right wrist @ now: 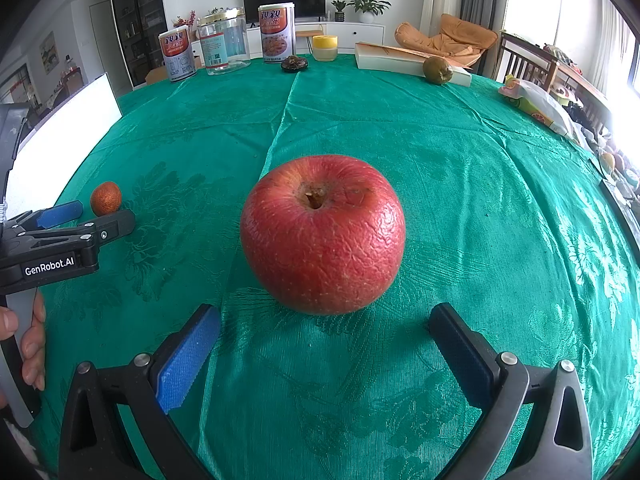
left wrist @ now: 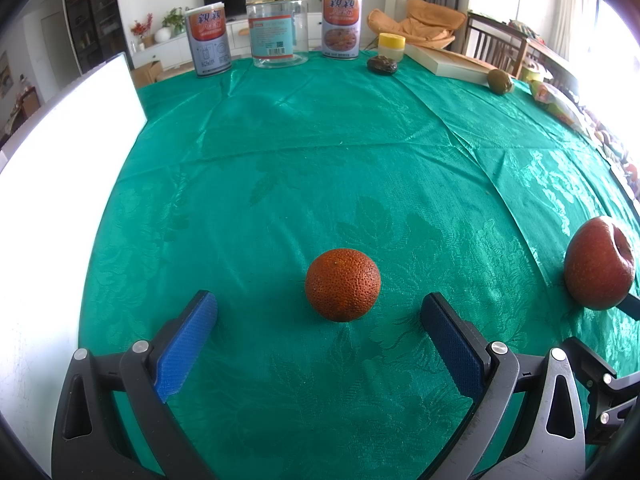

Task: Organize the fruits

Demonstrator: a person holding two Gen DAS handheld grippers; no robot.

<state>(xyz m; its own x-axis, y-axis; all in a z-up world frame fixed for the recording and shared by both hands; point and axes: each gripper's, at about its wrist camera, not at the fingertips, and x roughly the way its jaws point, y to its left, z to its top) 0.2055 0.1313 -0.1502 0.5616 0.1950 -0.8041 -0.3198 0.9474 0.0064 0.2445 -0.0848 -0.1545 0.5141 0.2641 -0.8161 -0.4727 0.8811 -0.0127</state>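
Green cloth [left wrist: 320,152] covers the table under both claws. White board [left wrist: 60,200] stands at the cloth's edge, off to the left of the left claw.

Apple [right wrist: 322,234], red and wrinkled, sits stem up on the cloth just ahead of the right claw [right wrist: 324,332], centred on the gap between its fingers. Right claw spread wide, nothing touching the blue pads [right wrist: 184,360]. Apple rests to the right of the left claw.

Orange [left wrist: 342,284], small and dark-pitted, lies on the cloth just ahead of the left claw [left wrist: 320,320], slightly right of centre in the gap. Left claw spread wide, pads clear of the fruit.

Far ahead of both claws: clear jar [left wrist: 278,30], two cans [left wrist: 208,42] flanking it, flat box [right wrist: 400,60], green fruit [right wrist: 438,70].
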